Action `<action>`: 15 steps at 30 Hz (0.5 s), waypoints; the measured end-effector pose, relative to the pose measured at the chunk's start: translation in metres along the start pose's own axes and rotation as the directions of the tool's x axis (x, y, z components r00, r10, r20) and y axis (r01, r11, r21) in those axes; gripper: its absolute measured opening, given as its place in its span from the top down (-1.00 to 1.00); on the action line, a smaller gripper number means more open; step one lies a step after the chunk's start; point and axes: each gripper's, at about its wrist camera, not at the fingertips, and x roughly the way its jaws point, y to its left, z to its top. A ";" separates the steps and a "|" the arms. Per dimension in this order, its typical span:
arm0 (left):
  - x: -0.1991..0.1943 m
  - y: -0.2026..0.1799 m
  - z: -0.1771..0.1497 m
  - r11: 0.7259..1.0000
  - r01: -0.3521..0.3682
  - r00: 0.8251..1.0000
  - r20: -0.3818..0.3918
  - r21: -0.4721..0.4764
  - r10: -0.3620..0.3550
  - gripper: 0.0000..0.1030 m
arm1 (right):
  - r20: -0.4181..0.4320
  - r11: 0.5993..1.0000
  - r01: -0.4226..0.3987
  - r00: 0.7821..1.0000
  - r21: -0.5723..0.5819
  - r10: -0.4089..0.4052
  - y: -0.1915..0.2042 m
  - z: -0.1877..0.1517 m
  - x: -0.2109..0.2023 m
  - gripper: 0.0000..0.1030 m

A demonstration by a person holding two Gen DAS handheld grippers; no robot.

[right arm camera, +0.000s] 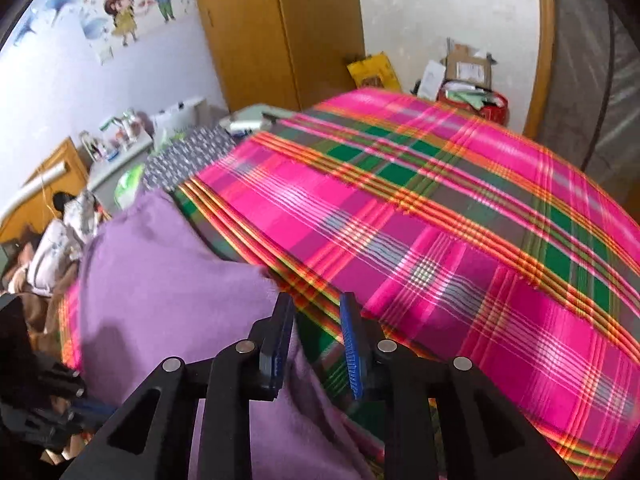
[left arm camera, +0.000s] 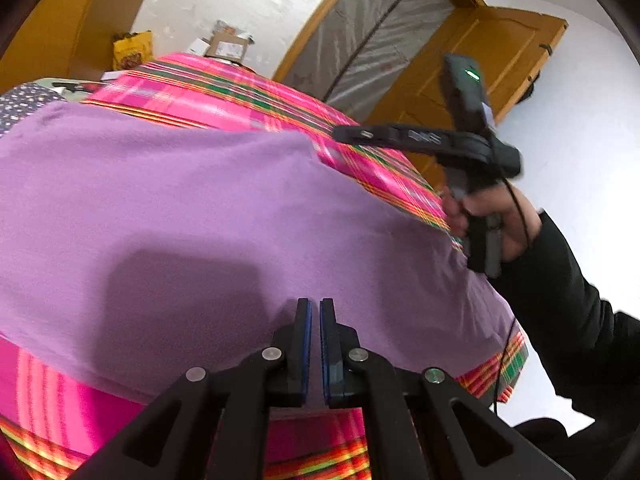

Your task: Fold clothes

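My left gripper is hovering over the purple garment, jaws together on nothing. My right gripper is standing jaws apart at the garment's edge, which is lying flat on the pink plaid cloth.

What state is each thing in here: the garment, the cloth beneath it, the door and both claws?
Purple garment: spread flat, unheld.
Plaid cloth: spread under the garment.
Wooden door: open.
Left claw: shut, empty, over the garment.
Right claw: open, empty, at the garment's edge.
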 end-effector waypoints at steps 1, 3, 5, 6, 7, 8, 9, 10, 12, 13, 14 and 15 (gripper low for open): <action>-0.001 0.003 0.001 1.000 -0.012 1.000 0.006 -0.006 0.012 0.95 | 0.009 1.000 -0.008 1.000 -0.003 0.008 0.003 -0.001 -0.004 0.52; -0.005 0.009 0.002 0.999 -0.037 0.999 0.012 -0.022 0.037 0.95 | 0.002 1.000 -0.025 1.000 -0.018 0.025 0.012 -0.004 -0.004 0.51; -0.010 0.015 0.003 0.998 -0.057 0.998 0.024 -0.039 0.058 0.95 | -0.015 0.999 -0.034 0.999 -0.040 0.034 0.023 -0.007 0.000 0.51; -0.012 0.018 0.004 0.997 -0.066 0.997 0.031 -0.044 0.067 0.95 | -0.024 0.998 -0.041 0.999 -0.049 0.040 0.028 -0.008 0.003 0.51; -0.017 0.020 0.005 0.996 -0.077 0.996 0.043 -0.050 0.079 0.95 | -0.032 0.997 -0.050 0.998 -0.059 0.048 0.034 -0.009 0.005 0.51; -0.021 0.023 0.006 0.995 -0.086 0.995 0.053 -0.053 0.089 0.95 | -0.038 0.996 -0.060 0.998 -0.067 0.057 0.040 -0.009 0.008 0.51; -0.024 0.025 0.008 0.993 -0.098 0.993 0.061 -0.059 0.102 0.95 | -0.043 0.995 -0.071 0.997 -0.074 0.068 0.045 -0.009 0.011 0.51; -0.028 0.028 0.010 0.992 -0.110 0.991 0.069 -0.065 0.115 0.95 | -0.044 0.993 -0.085 0.996 -0.082 0.082 0.050 -0.008 0.014 0.51; -0.034 0.034 0.013 0.988 -0.134 0.986 0.085 -0.077 0.140 0.95 | -0.045 0.990 -0.102 0.994 -0.094 0.098 0.058 -0.006 0.020 0.51; -0.038 0.037 0.015 0.986 -0.146 0.984 0.093 -0.083 0.153 0.95 | -0.046 0.989 -0.108 0.994 -0.099 0.104 0.061 -0.004 0.024 0.51; -0.041 0.041 0.016 0.983 -0.158 0.981 0.101 -0.091 0.167 0.95 | -0.047 0.988 -0.117 0.993 -0.098 0.112 0.065 -0.001 0.028 0.51; -0.044 0.045 0.017 0.980 -0.171 0.977 0.109 -0.101 0.182 0.95 | -0.050 0.988 -0.122 0.992 -0.093 0.118 0.067 0.003 0.033 0.51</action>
